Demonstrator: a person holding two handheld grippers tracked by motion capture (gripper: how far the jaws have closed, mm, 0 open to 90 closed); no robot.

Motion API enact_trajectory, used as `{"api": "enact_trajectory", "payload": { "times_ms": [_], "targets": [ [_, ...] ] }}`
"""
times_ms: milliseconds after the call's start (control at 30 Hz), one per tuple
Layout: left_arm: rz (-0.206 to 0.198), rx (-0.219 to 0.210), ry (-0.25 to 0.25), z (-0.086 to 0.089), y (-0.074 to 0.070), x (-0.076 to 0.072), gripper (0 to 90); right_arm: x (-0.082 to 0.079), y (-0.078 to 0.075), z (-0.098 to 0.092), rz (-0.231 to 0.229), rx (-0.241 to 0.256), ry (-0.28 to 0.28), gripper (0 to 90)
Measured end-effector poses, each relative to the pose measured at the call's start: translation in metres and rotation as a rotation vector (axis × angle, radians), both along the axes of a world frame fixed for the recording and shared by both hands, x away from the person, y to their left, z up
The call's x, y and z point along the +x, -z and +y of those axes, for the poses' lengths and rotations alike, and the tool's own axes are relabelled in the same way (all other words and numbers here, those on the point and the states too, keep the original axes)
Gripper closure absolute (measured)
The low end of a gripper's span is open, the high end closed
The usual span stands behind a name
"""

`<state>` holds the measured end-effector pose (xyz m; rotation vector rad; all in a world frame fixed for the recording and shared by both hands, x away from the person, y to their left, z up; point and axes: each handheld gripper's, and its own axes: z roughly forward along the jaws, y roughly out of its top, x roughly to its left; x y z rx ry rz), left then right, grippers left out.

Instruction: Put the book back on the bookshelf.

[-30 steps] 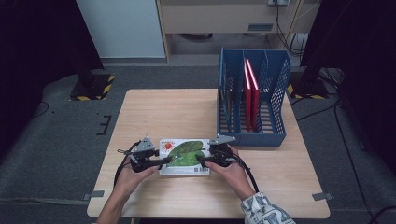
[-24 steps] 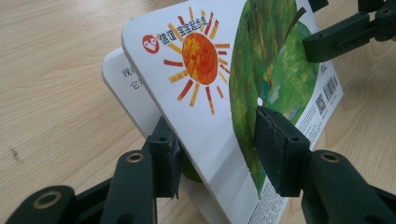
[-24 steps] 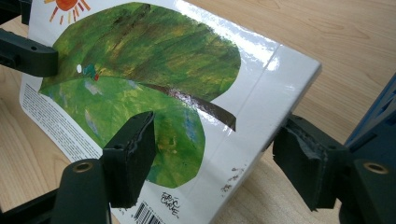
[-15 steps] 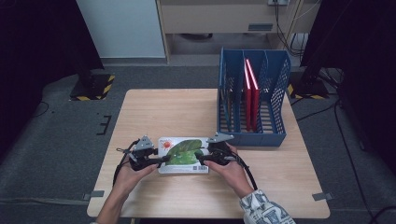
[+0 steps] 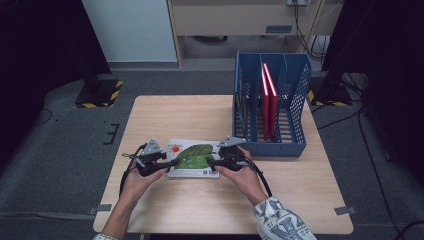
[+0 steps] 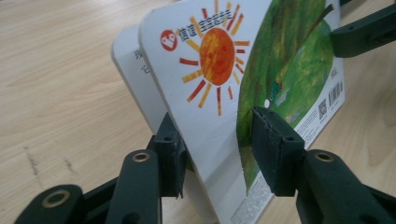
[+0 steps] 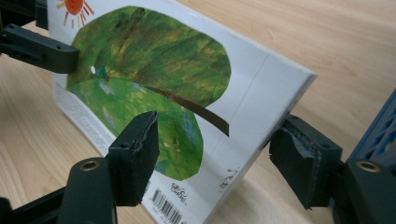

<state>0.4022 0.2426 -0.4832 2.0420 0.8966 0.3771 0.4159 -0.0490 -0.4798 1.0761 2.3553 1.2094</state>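
A person's two hands come in from the bottom of the high view, each with a two-jaw tool, over a pale wooden bench (image 5: 165,115). Left of centre, the left tool (image 5: 161,161) meets the left edge of a picture book (image 5: 194,158) with an orange sun and a large green leaf on its cover. In the left gripper view its jaws sit either side of the cover edge, which looks raised off the pages beneath; one jaw is behind the cover and one in front, seemingly pinching it. At the book's right edge is the right tool (image 5: 216,162). In the right gripper view its jaws straddle the spine end of the book with a gap on each side, so it is open, not yet clamped. At the upper right of the bench stands a blue file rack (image 5: 296,107) holding red books (image 5: 270,100). Judged from this, the book is not lifted yet; gripping, carrying and slotting it into the rack appear to remain.
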Motion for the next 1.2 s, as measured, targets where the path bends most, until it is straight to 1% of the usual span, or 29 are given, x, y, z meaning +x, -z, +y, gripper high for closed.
{"api": "enact_trajectory", "payload": {
  "times_ms": [133, 267, 367, 500, 600, 900, 1033, 1133, 1200],
  "targets": [
    [-0.011, -0.002, -0.008, 0.0, 0.001, 0.005, 57.7, 0.005, -0.004, 0.001, -0.02, -0.012, -0.001, 33.6],
    [-0.014, 0.001, -0.01, -0.001, 0.0, 0.009, 57.8, 0.008, -0.005, 0.002, -0.029, -0.031, 0.004, 33.7],
    [-0.022, 0.014, -0.013, -0.002, -0.002, 0.013, 58.1, 0.011, -0.007, 0.003, -0.032, -0.037, 0.008, 33.7],
    [-0.03, 0.013, -0.017, -0.002, -0.001, 0.012, 58.1, 0.012, -0.008, 0.003, -0.049, -0.045, 0.0, 34.2],
    [-0.033, 0.013, -0.022, -0.002, 0.0, 0.01, 58.1, 0.009, -0.009, 0.003, -0.051, -0.049, 0.001, 34.1],
    [-0.042, 0.005, -0.031, -0.002, 0.002, -0.002, 58.0, -0.004, -0.011, 0.001, -0.065, -0.026, -0.012, 33.9],
    [-0.042, 0.002, -0.028, 0.0, 0.003, -0.01, 58.6, -0.014, -0.013, 0.0, -0.066, -0.019, -0.03, 33.3],
    [-0.039, 0.0, -0.033, 0.0, 0.004, -0.013, 58.7, -0.02, -0.012, -0.001, -0.069, -0.014, -0.045, 33.0],
    [-0.039, -0.002, -0.035, 0.0, 0.005, -0.014, 58.3, -0.022, -0.013, -0.002, -0.069, -0.012, -0.053, 32.7]
  ]
}}
